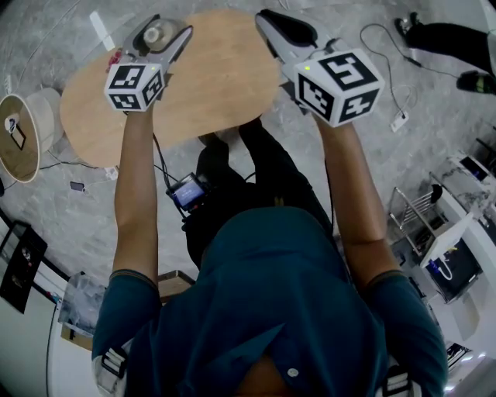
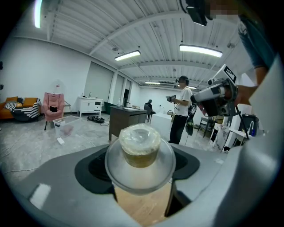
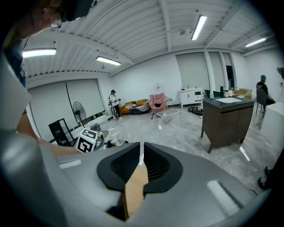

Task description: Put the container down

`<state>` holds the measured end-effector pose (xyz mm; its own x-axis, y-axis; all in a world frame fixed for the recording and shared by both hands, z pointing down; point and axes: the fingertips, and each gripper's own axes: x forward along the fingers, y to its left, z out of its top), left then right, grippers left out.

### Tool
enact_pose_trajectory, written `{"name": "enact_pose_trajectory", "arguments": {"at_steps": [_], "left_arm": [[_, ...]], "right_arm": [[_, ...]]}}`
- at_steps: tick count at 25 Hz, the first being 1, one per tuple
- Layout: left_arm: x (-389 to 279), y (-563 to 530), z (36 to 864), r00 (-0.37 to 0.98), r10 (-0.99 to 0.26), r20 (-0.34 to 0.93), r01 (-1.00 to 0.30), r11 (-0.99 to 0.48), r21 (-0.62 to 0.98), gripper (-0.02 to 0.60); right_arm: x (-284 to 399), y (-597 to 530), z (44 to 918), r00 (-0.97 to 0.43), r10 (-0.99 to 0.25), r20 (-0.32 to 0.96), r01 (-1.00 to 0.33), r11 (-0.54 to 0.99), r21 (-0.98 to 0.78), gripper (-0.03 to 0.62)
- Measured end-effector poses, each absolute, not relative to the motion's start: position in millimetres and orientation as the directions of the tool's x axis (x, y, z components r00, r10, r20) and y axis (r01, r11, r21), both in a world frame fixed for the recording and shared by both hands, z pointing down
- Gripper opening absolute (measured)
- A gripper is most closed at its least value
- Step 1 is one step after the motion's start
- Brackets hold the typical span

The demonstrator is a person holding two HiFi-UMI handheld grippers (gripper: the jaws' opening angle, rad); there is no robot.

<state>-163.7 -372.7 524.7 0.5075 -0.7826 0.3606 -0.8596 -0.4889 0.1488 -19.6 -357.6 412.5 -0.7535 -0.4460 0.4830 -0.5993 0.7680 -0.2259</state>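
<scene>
As left tongs (image 2: pixel 141 167) clamp it, container (image 2: pixel 140 165) holds filling (image 2: pixel 140 156) — brownish.

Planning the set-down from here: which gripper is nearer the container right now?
Left. The left gripper is clamped on the container, holding it over the wooden table. The right gripper, jaws together and empty, is apart from it, off to its right.
</scene>
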Motion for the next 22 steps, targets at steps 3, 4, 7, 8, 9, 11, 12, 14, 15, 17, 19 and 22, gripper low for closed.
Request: {"name": "enact_pose_trajectory", "arguments": {"at_steps": [3, 4, 7, 8, 9, 11, 12, 14, 15, 17, 19, 22], "left_arm": [[-159, -378, 542, 0.509, -0.775, 0.374, -0.858, -0.491, 0.151, 0.33], [-158, -380, 548, 0.51, -0.772, 0.379, -0.858, -0.491, 0.152, 0.33], [-155, -385, 566, 0.511, -0.764, 0.393, -0.856, -0.493, 0.156, 0.33], [-154, -387, 573, 0.511, -0.76, 0.401, -0.856, -0.493, 0.156, 0.33], [-153, -388, 580, 0.51, -0.756, 0.41, -0.856, -0.492, 0.157, 0.33], [-151, -391, 594, 0.505, -0.749, 0.429, -0.858, -0.487, 0.16, 0.33], [-151, -392, 602, 0.502, -0.745, 0.439, -0.86, -0.484, 0.163, 0.33], [-151, -393, 618, 0.497, -0.737, 0.458, -0.862, -0.478, 0.168, 0.33], [-153, -393, 625, 0.494, -0.733, 0.467, -0.864, -0.475, 0.168, 0.33], [-158, -392, 637, 0.487, -0.727, 0.483, -0.867, -0.469, 0.168, 0.33], [-161, -390, 648, 0.484, -0.719, 0.499, -0.868, -0.468, 0.167, 0.33], [-161, -390, 667, 0.486, -0.702, 0.521, -0.864, -0.477, 0.163, 0.33]], "right_arm": [[-14, -360, 421, -0.747, -0.444, 0.494, -0.606, 0.76, -0.233, 0.014], [-12, -361, 424, -0.745, -0.443, 0.498, -0.608, 0.758, -0.235, 0.014], [-8, -363, 433, -0.737, -0.44, 0.513, -0.615, 0.751, -0.24, 0.014], [-6, -364, 436, -0.734, -0.438, 0.519, -0.617, 0.749, -0.242, 0.014], [-4, -364, 439, -0.732, -0.437, 0.524, -0.62, 0.746, -0.243, 0.014], [1, -365, 445, -0.726, -0.434, 0.533, -0.624, 0.742, -0.246, 0.014], [3, -365, 448, -0.724, -0.432, 0.538, -0.625, 0.74, -0.248, 0.014], [5, -364, 454, -0.72, -0.428, 0.546, -0.629, 0.736, -0.252, 0.014], [4, -364, 457, -0.718, -0.427, 0.55, -0.63, 0.734, -0.253, 0.014], [1, -361, 460, -0.716, -0.424, 0.555, -0.632, 0.731, -0.257, 0.014], [0, -359, 464, -0.712, -0.422, 0.561, -0.636, 0.727, -0.261, 0.014], [1, -358, 473, -0.707, -0.417, 0.571, -0.641, 0.72, -0.267, 0.014]]}}
